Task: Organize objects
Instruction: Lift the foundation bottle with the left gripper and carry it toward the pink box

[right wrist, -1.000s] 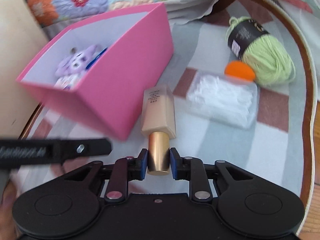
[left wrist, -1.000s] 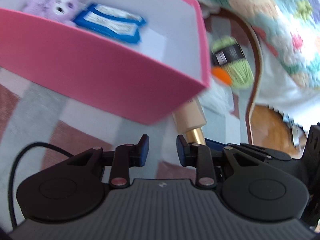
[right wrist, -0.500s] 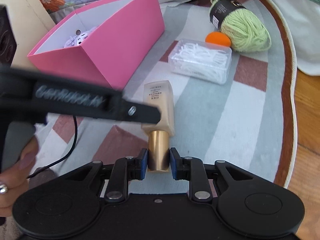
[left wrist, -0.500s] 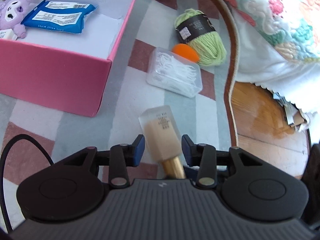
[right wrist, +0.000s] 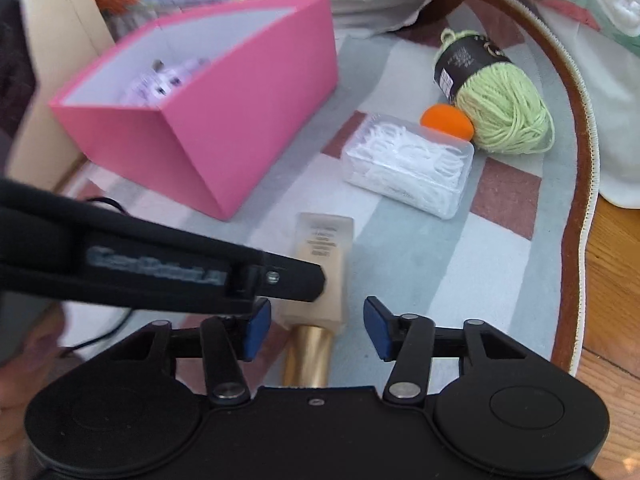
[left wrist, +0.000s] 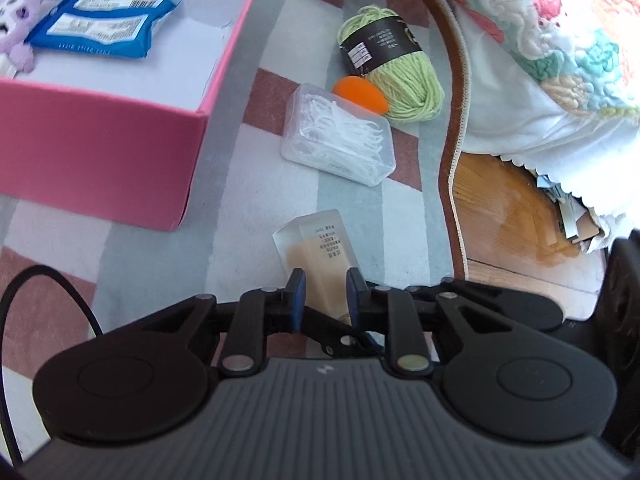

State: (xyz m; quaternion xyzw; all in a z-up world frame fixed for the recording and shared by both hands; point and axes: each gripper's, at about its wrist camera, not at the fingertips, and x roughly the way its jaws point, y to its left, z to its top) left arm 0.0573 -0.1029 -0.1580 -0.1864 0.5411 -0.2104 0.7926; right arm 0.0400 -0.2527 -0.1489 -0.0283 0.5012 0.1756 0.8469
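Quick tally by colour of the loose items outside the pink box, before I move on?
Beige, gold-capped foundation bottle, between the left gripper's jaws: 1
Green yarn skein: 1
Orange makeup sponge: 1
Clear box of white floss picks: 1
Total: 4
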